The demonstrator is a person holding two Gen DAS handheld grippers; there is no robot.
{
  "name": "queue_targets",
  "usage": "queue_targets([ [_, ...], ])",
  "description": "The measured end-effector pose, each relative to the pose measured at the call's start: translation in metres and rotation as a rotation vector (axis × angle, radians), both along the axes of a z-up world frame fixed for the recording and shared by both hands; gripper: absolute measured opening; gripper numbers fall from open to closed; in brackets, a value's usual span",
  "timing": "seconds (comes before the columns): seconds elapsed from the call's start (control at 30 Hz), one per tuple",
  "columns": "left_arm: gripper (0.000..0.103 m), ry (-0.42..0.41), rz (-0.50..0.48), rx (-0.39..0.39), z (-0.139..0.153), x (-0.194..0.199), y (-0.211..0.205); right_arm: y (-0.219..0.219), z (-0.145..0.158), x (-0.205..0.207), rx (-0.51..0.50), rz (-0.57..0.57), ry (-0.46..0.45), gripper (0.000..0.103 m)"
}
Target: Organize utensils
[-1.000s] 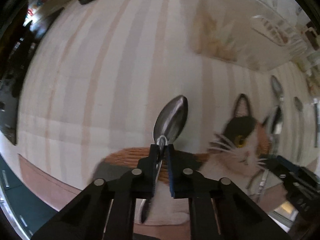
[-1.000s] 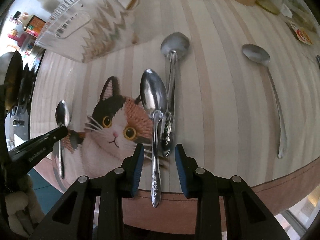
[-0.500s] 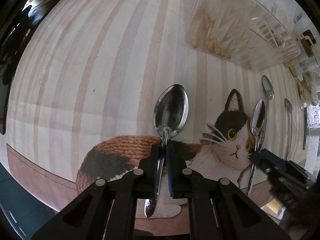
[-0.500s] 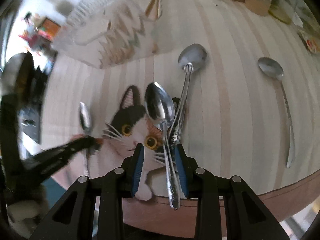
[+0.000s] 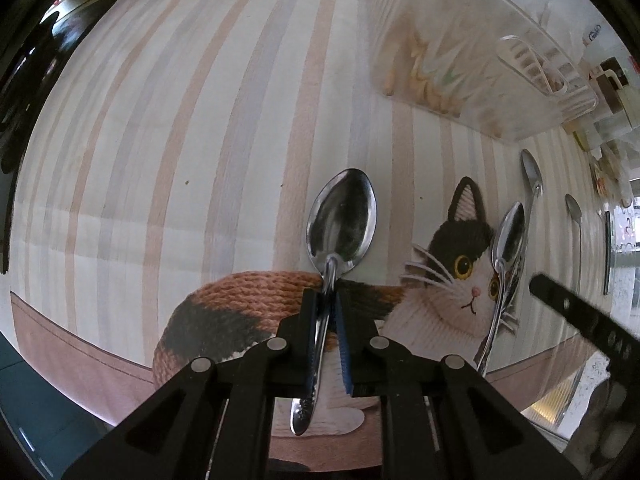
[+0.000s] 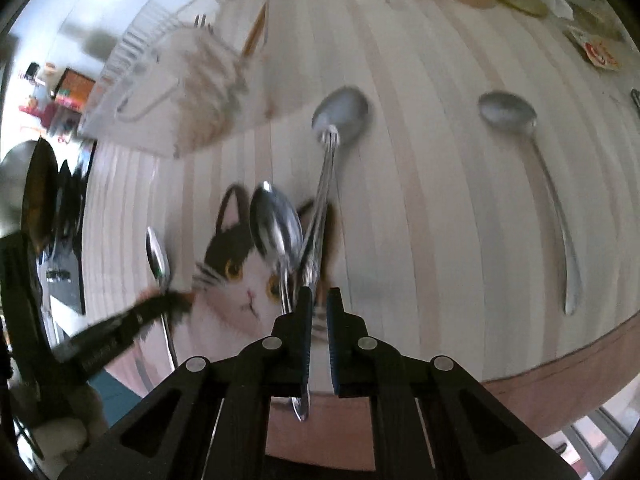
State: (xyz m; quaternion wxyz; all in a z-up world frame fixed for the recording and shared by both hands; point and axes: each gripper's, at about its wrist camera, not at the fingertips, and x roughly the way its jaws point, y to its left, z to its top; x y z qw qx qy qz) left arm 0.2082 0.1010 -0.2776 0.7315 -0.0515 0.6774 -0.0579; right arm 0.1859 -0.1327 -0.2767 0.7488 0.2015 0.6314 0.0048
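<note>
Your left hand-held gripper (image 5: 328,320) is clenched on a spoon (image 5: 342,224), the pads pressing the neck just under the bowl. The handle runs back between the fingers toward you and the bowl points away, hollow side up, above the cat picture (image 5: 452,280) on the striped table (image 5: 180,120).

Your right hand-held gripper (image 6: 319,316) is almost closed around the handle of a second spoon (image 6: 276,220). The picture is blurred, so you cannot tell if the pads really press it. This spoon also points away from you. Its bowl is over the cat's face, and its handle crosses a longer spoon (image 6: 340,116) that lies on the table just beside it.

These spoons are probably light, stiff and smooth, so they may slip or turn in the pads. I think it is better to take hold at the flat part of the handle, not at the thin neck.

Farther right, another spoon (image 6: 508,112) lies alone, bowl away and handle toward you. At the far side stands a clear plastic organizer (image 5: 480,52), seemingly with some utensils already inside.
</note>
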Motion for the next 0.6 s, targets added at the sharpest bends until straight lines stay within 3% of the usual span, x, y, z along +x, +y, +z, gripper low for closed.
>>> queue_targets([
  [0.2,0.010,0.001,-0.009,0.009,0.000,0.004,-0.007,0.005,-0.011,0.021,-0.046,-0.003,0.003,0.008],
  [0.27,0.010,0.002,-0.007,0.005,0.000,0.004,-0.008,0.015,-0.008,0.025,-0.122,0.055,-0.023,0.007],
  [0.33,0.010,0.005,0.000,-0.007,-0.001,0.005,-0.007,0.023,-0.007,0.025,-0.188,0.071,-0.003,0.000],
  [0.43,0.010,0.008,0.012,-0.034,-0.002,0.005,-0.003,0.014,-0.009,0.021,-0.243,0.065,0.051,0.000],
  [0.53,0.010,0.012,0.029,-0.062,-0.003,0.006,0.001,-0.006,-0.009,0.013,-0.239,0.040,0.078,0.000],
  [0.6,0.010,0.020,0.044,-0.082,-0.004,0.006,0.004,-0.019,-0.005,0.010,-0.142,0.007,0.075,0.000],
])
